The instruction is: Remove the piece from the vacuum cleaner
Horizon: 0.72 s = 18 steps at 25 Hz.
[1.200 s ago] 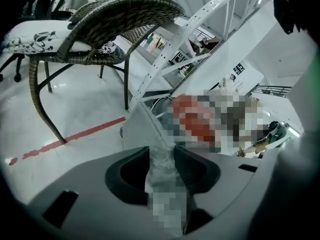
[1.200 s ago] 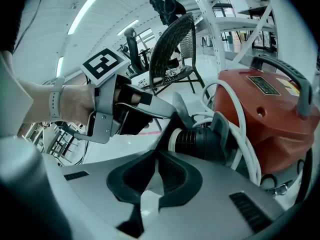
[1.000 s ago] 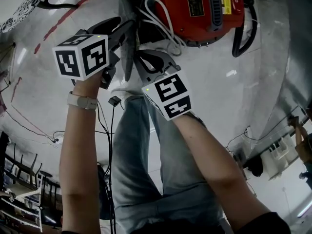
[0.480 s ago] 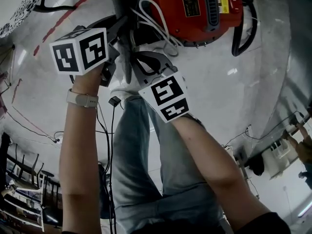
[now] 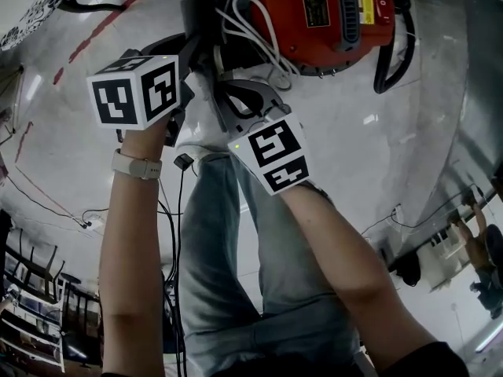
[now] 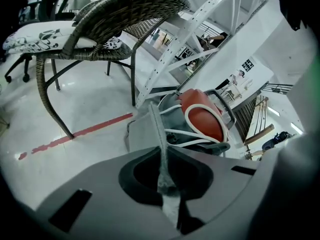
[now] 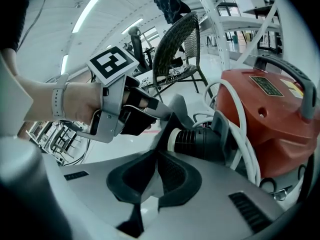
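Note:
A red vacuum cleaner (image 5: 330,22) lies on the floor with a white cord (image 5: 251,34) looped on it. From its black ribbed hose cuff (image 7: 200,141) a flat grey piece (image 5: 200,34) sticks out toward me. My left gripper (image 5: 196,61) is closing its jaws on that piece, and its thin edge (image 6: 159,134) is pinched between them. My right gripper (image 5: 228,93) holds the same piece from the other side, with its jaws shut on the dark edge (image 7: 162,134). The left gripper (image 7: 145,109) shows right across from it.
A wicker chair (image 6: 120,14) and a white stair frame (image 6: 200,19) stand behind the vacuum cleaner (image 6: 202,116). A red line (image 6: 75,136) crosses the pale floor. A black hose (image 5: 393,45) curls at the vacuum's right. My jeans-clad legs (image 5: 236,250) and thin cables (image 5: 47,203) lie below.
The left gripper's jaws have drawn together onto the grey piece, and its cube has shifted slightly. The right gripper has stayed on the piece.

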Each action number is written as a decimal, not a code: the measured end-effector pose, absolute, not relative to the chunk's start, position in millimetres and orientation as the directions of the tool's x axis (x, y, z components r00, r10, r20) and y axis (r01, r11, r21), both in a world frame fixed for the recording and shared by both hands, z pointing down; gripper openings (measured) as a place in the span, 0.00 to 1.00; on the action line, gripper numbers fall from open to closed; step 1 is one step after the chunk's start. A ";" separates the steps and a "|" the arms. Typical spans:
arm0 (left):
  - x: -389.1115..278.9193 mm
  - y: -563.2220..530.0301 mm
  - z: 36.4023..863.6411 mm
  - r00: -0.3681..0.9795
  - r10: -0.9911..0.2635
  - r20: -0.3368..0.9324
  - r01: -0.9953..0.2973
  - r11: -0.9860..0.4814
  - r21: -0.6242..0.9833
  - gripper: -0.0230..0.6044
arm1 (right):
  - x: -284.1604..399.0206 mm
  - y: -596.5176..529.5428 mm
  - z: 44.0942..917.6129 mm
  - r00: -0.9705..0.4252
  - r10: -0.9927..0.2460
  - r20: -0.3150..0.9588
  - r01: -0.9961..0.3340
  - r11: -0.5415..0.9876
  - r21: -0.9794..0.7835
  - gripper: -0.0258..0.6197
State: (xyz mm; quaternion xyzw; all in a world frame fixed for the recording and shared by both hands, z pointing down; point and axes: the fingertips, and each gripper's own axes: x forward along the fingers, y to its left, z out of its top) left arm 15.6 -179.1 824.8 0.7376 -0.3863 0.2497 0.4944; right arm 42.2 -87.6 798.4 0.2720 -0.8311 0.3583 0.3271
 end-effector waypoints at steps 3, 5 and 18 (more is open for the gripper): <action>8.9 -175.8 823.7 0.565 -0.328 0.757 -0.825 -0.197 0.530 0.09 | 41.4 -86.7 798.3 -0.633 -0.215 0.744 -0.681 0.612 -0.402 0.11; 5.9 -172.9 823.9 0.566 -0.330 0.755 -0.824 -0.189 0.535 0.09 | 41.6 -86.1 799.2 -0.629 -0.213 0.748 -0.678 0.622 -0.392 0.11; -24.5 -154.7 831.8 0.505 -0.314 0.804 -0.863 -0.168 0.477 0.09 | 27.0 -74.3 806.8 -0.634 -0.177 0.753 -0.656 0.639 -0.401 0.09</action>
